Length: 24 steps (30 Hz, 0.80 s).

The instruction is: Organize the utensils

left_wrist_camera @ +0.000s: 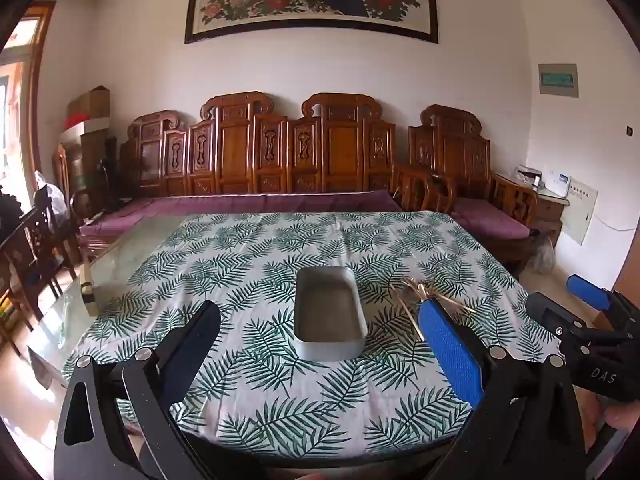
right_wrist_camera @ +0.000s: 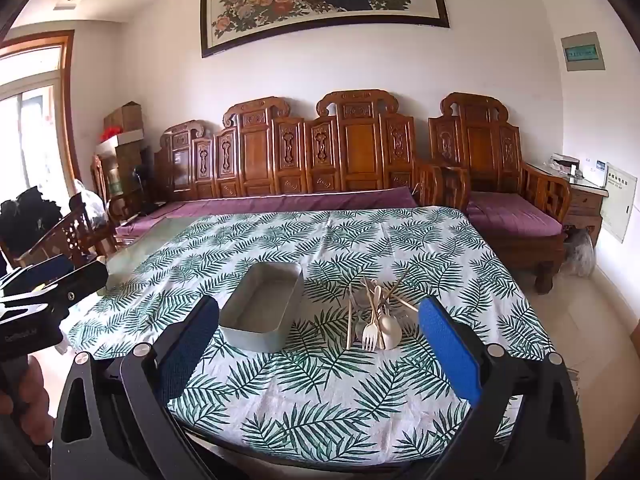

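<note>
Pale plastic-looking fork (right_wrist_camera: 369, 330) and spoon (right_wrist_camera: 389, 326) lie in a loose pile with thin wooden chopsticks (right_wrist_camera: 349, 320) on the leaf-print cloth of the desk (right_wrist_camera: 320, 392), just right of the empty grey oblong metal tray (right_wrist_camera: 262, 312). Left gripper (left_wrist_camera: 332, 344) wide, nothing between jaws, tray straight ahead. Right gripper (right_wrist_camera: 320, 336) wide, also empty, pile ahead and slightly right of centre. Nothing moved into the tray yet. Judgement: pieces are light, stiff, smooth, so likely to slip or pivot. Handles overlap, so grab one item mid-handle where it's clear of the rest. Chopsticks are thin, so pinch low against the cloth. Cloth may drag.
</note>
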Each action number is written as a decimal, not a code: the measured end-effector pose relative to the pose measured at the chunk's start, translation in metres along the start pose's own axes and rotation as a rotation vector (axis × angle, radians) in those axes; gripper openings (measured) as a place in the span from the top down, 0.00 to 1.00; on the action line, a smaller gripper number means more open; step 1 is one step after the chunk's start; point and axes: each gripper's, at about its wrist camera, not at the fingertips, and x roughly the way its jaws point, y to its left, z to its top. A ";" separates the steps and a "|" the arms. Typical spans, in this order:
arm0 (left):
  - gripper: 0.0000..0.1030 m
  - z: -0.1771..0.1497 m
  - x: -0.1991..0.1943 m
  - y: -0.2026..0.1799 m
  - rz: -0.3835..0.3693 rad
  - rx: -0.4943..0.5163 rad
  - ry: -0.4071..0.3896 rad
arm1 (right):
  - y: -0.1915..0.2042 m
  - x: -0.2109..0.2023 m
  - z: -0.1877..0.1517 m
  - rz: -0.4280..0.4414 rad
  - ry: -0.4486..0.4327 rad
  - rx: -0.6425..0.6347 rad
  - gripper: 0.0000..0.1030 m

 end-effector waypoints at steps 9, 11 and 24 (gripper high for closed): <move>0.06 0.002 0.000 0.003 -0.007 -0.003 0.001 | 0.000 0.000 0.000 0.002 -0.001 0.001 0.02; 0.06 0.003 -0.002 0.003 -0.003 0.001 0.001 | 0.000 0.000 0.000 0.000 -0.001 0.001 0.02; 0.06 0.004 -0.004 -0.001 -0.003 0.012 -0.006 | -0.001 0.001 -0.001 0.000 -0.002 0.001 0.02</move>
